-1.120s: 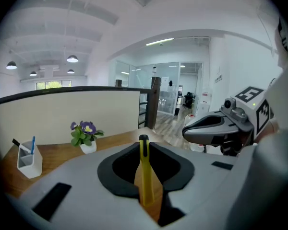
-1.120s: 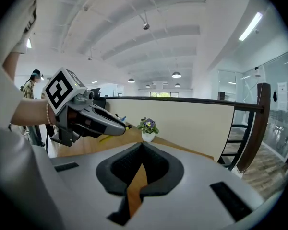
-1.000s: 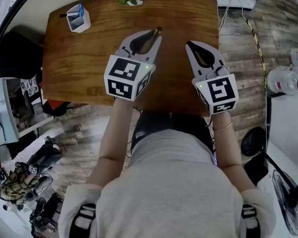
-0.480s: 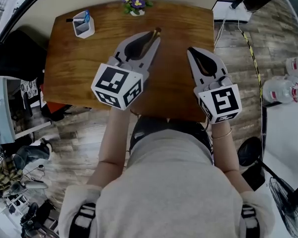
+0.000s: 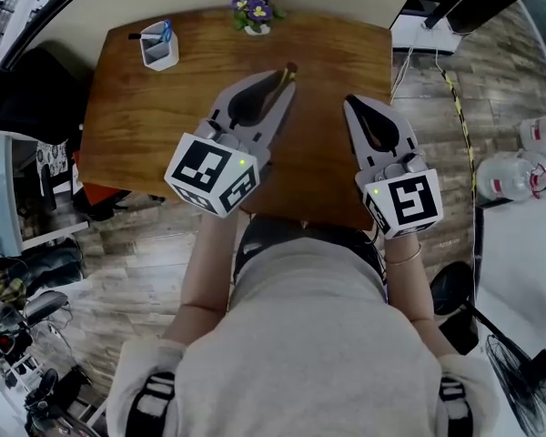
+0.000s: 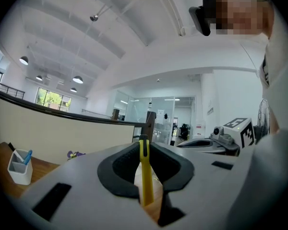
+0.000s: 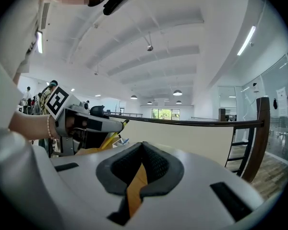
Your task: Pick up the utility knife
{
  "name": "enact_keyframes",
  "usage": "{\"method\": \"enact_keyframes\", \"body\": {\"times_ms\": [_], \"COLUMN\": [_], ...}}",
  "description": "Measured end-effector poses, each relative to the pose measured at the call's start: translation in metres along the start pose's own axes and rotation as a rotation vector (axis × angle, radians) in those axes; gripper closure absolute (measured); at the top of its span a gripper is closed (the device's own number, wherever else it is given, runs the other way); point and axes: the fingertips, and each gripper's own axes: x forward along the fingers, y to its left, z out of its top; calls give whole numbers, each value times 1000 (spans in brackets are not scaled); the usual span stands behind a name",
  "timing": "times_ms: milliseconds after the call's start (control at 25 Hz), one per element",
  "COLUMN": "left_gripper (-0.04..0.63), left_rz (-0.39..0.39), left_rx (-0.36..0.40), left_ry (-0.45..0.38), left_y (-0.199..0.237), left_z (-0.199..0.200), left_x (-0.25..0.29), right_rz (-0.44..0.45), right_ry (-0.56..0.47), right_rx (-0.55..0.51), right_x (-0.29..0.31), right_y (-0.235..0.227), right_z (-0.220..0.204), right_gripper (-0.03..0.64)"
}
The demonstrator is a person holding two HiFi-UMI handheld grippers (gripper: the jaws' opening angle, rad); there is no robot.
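Pinching the utility knife (image 6: 144,171) edge-on likely lets your left gripper (image 5: 287,69) carry it steadily, well inside the edges of the desk (image 5: 146,126) (your right gripper (image 5: 350,103), jaws pressed together, carries nothing).

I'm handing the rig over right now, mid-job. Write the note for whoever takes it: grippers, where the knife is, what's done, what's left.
Left gripper: shut on the yellow utility knife, which stands on edge between the pads with its tip past the jaw tips.
Right gripper: shut, empty, level beside the left one.
Wooden table: white pen cup at the far left corner, small flower pot at the far edge.
Done: knife gripped and, it seems, clear of the table.
Left: probably nothing but a steady grip.
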Motion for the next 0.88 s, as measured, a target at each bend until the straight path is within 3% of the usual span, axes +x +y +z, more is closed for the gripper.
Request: {"method": "enact_keyframes", "body": {"times_ms": [360, 880], "left_gripper": [522, 520], "left_rz": [23, 19], "left_rx": [-84, -113], "left_ry": [-65, -7], "left_y": [-3, -3], "left_z": [-6, -31], "left_x": [-11, -23], "right_rz": [28, 68], "right_ry": [21, 54], "right_rx": [-13, -13], "right_x": [3, 14], "right_y": [11, 25], "right_z": [-10, -22], "right_gripper": [604, 604]}}
